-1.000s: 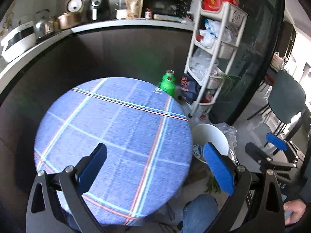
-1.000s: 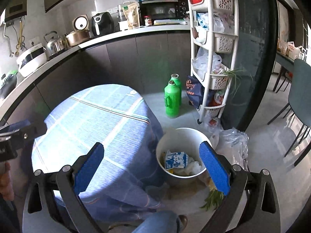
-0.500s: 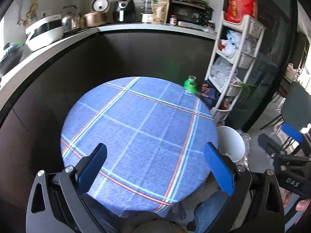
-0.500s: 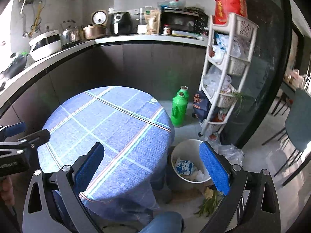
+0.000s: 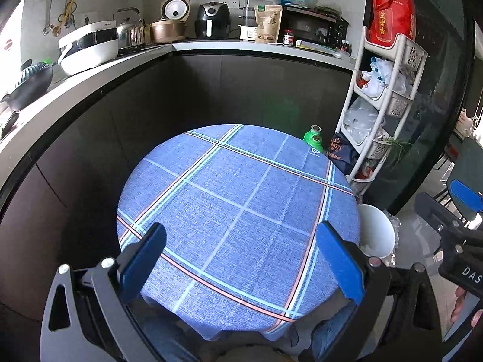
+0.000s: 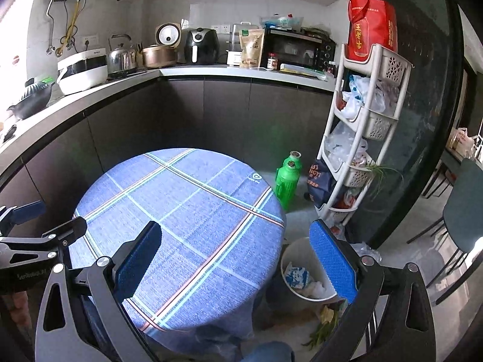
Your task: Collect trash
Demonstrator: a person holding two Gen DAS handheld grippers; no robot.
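Observation:
A round table under a blue checked cloth (image 5: pixel 241 211) (image 6: pixel 187 226) fills the middle of both views, and nothing lies on it. On the floor to its right stands a white bin (image 6: pixel 305 274) (image 5: pixel 375 232) holding a blue-and-white carton (image 6: pixel 297 276) and crumpled paper. My left gripper (image 5: pixel 241 259) hangs open above the table's near edge, nothing between its blue pads. My right gripper (image 6: pixel 235 262) is open too, held high over the table's right side and the bin. Each gripper shows at the edge of the other's view.
Green leaf scraps (image 6: pixel 324 324) lie on the floor by the bin. Two green bottles (image 6: pixel 286 181) and a dark bag (image 6: pixel 320 181) stand beyond the table, beside a white basket rack (image 6: pixel 365 138). A counter (image 5: pixel 211 45) with appliances runs behind. A chair (image 6: pixel 462 217) stands right.
Both grippers have risen and pulled back from the table, so the whole tabletop and more of the counter now show. Both stay open.

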